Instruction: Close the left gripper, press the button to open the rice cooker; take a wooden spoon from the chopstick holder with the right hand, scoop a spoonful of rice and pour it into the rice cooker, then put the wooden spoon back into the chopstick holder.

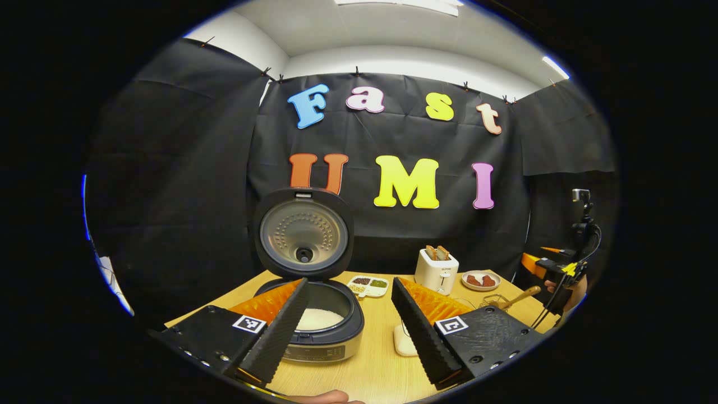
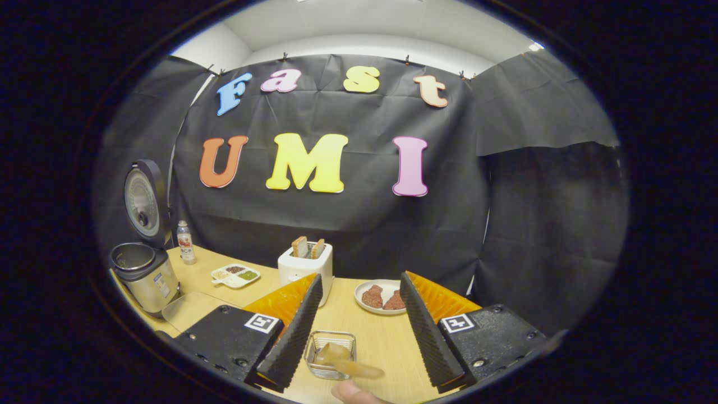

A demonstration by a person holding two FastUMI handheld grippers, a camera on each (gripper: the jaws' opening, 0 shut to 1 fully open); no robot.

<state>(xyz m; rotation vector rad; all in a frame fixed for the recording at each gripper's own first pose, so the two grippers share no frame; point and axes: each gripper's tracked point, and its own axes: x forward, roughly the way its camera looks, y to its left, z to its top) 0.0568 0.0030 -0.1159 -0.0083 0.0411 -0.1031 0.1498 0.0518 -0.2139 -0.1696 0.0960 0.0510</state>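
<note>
Both grippers spread: left gripper (image 1: 349, 320) facing rice cooker (image 1: 314, 322), lid up, white rice inside; right gripper (image 2: 359, 322) above wire chopstick holder (image 2: 331, 347), wooden spoon (image 2: 348, 365) apparently inside; wooden table (image 2: 381, 336).

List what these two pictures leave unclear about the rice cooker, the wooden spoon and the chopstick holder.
- Rice cooker: in the left gripper view a finger of the left gripper covers part of the pot, so the rice level is unclear.
- Wooden spoon: blurred in the right gripper view; whether its bowl holds rice cannot be told.
- Chopstick holder: its base is cut off near the lower edge beside a hand.
</note>
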